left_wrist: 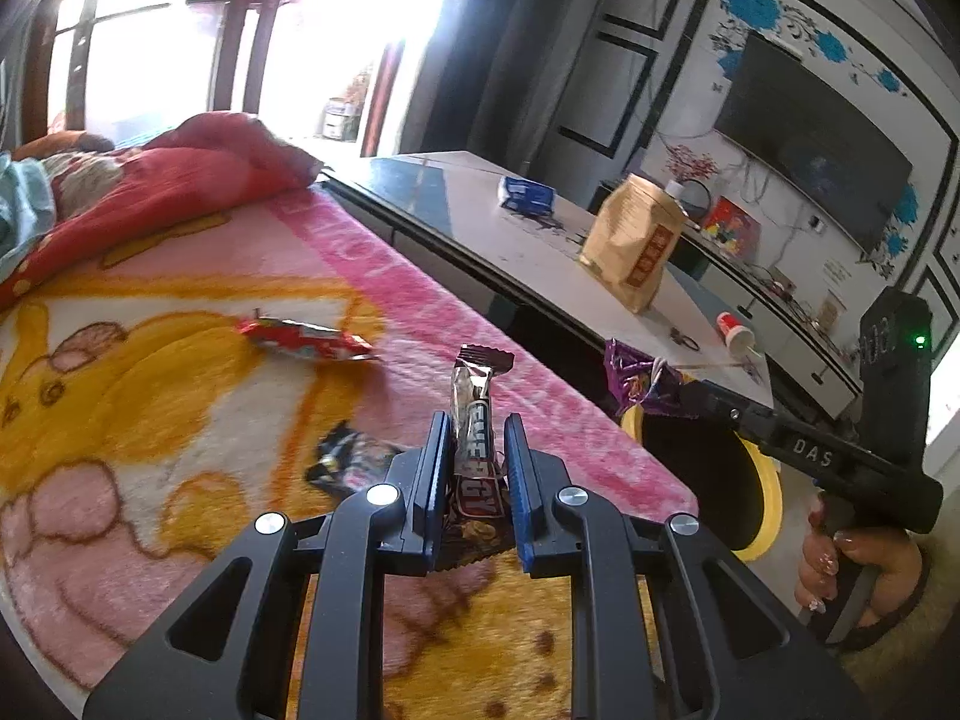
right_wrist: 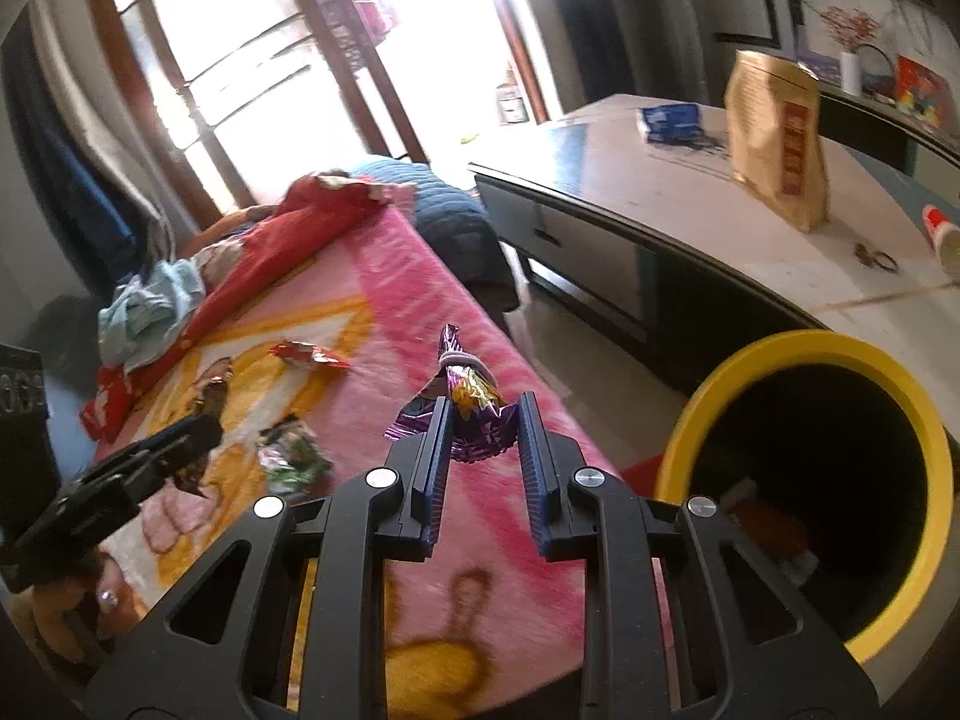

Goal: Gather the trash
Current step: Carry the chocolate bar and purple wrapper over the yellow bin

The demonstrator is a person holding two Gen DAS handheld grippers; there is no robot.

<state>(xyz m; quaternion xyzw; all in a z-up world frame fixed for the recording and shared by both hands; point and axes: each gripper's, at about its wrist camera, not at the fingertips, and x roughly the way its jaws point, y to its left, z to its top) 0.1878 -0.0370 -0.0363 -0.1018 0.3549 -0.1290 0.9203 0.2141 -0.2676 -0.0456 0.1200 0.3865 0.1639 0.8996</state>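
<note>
Below me the bed [left_wrist: 372, 252] is spread with a fuzzy pink and yellow cartoon-print blanket. On it lie a red foil wrapper [left_wrist: 303, 341], a crumpled dark wrapper [left_wrist: 345, 459], a rumpled red cloth [left_wrist: 180, 180] and a pale blue cloth [right_wrist: 150, 306] at the far end. Beside the bed, the glossy white and dark tabletop [left_wrist: 474, 222] carries a blue packet [left_wrist: 527, 194], an upright tan paper bag [left_wrist: 636, 240], a tipped red and white paper cup [left_wrist: 735, 333] and a small dark ring-shaped thing [left_wrist: 684, 339] I cannot identify.
</note>
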